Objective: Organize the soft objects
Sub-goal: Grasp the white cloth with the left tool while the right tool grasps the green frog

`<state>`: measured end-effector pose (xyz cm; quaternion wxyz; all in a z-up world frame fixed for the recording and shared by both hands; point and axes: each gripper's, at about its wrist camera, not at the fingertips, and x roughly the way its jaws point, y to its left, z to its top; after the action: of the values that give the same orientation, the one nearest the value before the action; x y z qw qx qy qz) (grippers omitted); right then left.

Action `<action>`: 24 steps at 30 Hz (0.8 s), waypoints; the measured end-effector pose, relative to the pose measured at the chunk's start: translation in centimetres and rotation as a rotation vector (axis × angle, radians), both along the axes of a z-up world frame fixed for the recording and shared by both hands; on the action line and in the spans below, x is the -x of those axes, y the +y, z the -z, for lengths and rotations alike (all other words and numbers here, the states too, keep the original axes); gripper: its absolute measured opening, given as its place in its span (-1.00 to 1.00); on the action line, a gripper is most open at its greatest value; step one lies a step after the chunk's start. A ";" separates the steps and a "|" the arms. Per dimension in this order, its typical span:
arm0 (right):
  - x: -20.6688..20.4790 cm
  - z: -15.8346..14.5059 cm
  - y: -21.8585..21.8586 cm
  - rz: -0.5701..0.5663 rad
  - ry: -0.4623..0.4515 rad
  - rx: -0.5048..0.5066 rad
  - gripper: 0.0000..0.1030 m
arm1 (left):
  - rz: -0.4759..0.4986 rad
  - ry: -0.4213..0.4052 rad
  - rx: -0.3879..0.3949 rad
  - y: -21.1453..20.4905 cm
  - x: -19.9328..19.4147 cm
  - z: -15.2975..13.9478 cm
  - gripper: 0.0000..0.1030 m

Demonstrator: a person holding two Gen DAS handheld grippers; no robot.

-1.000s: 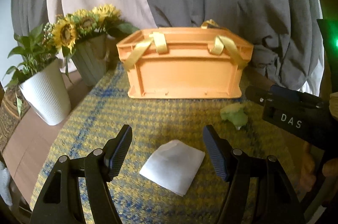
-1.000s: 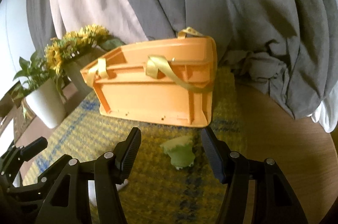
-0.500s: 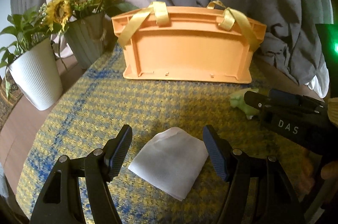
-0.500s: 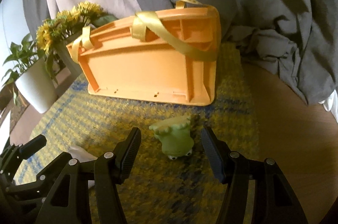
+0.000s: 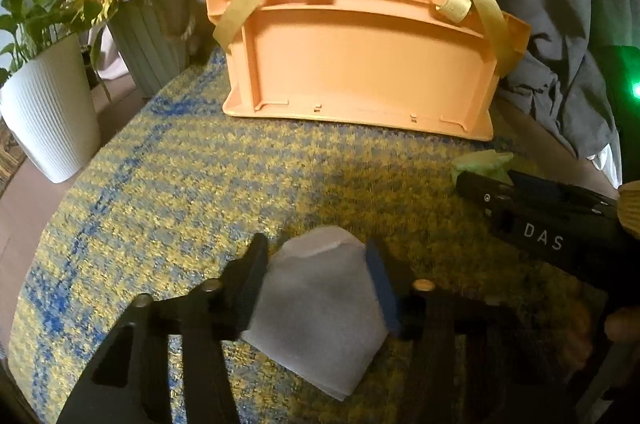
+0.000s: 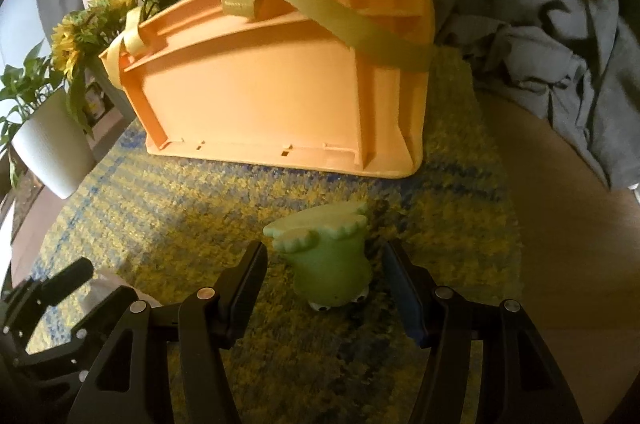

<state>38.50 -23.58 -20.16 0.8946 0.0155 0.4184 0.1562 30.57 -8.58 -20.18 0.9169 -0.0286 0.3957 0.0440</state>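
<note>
A folded white cloth (image 5: pixel 316 308) lies on the yellow-blue mat (image 5: pixel 192 184), between the fingers of my left gripper (image 5: pixel 318 264), which has closed in until both pads touch its edges. A green soft toy (image 6: pixel 330 256) lies on the mat between the fingers of my open right gripper (image 6: pixel 326 264), with gaps on both sides. The toy also shows in the left wrist view (image 5: pixel 482 164), partly hidden by the right gripper. An orange crate (image 5: pixel 360 56) with yellow straps stands behind, also seen in the right wrist view (image 6: pixel 280 92).
A white ribbed pot (image 5: pixel 48 112) with a green plant and a grey pot of sunflowers (image 5: pixel 156 36) stand at the left. Grey cloth (image 5: pixel 560 24) hangs behind the crate. Bare wooden table (image 6: pixel 560 224) lies right of the mat.
Both grippers moved forward and down onto their objects. The left gripper's fingers narrowed onto the white cloth. The green toy now lies between the right gripper's fingers.
</note>
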 end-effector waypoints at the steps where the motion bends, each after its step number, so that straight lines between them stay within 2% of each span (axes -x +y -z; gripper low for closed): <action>1: 0.0 0.0 0.1 -0.005 0.001 0.004 0.17 | 0.002 0.000 0.002 0.0 0.0 0.0 -0.28; 3: 0.1 0.0 0.2 -0.010 -0.006 0.008 0.11 | 0.007 0.004 0.005 0.0 0.1 0.0 -0.45; 5: 0.3 -0.1 0.2 -0.005 -0.015 0.017 -0.02 | 0.016 0.014 0.007 0.0 0.1 0.1 -0.73; 6: 0.3 -0.1 0.3 -0.004 -0.016 0.022 -0.10 | 0.021 0.018 0.011 0.0 0.1 0.1 -0.77; 8: 0.4 -0.1 0.3 -0.006 -0.018 0.026 -0.10 | 0.023 0.018 0.014 -0.1 0.2 0.1 -0.84; 24: 4.0 -3.7 -0.4 0.025 -0.078 -0.028 -0.12 | 0.045 -0.093 0.015 0.1 2.6 -4.1 -0.89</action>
<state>34.54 -23.97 -16.43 0.9118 0.0272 0.3807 0.1512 27.96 -8.48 -16.11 0.9347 -0.0285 0.3537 0.0193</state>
